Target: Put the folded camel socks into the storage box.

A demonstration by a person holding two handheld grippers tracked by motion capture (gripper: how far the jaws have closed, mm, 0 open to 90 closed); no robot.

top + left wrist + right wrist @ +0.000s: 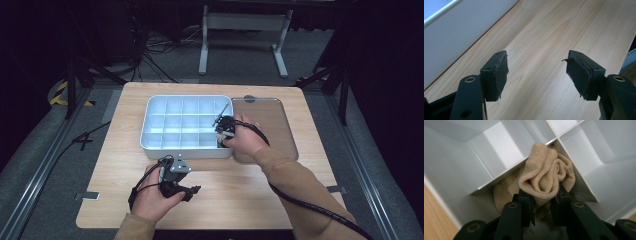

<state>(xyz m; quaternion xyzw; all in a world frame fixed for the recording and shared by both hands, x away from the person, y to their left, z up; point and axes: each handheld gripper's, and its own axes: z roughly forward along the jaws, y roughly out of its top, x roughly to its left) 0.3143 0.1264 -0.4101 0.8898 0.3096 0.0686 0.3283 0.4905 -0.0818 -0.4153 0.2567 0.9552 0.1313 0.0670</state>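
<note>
High view: a pale blue divided organiser tray [150, 131] sits on a wooden table [250, 190], with its clear lid [280, 120] lying beside it. The right gripper [223, 131] dips into a compartment at the tray's near right corner. The left gripper [192, 190] rests on the table just in front of the tray, apparently waiting.

Left gripper view: its jaws stand wide apart with bare wood between the pads [500, 75].

Right gripper view: the jaws are clamped on a rolled beige sock [546, 177], which bulges just beyond the fingertips, tucked into the compartment corner, seemingly being packed
</note>
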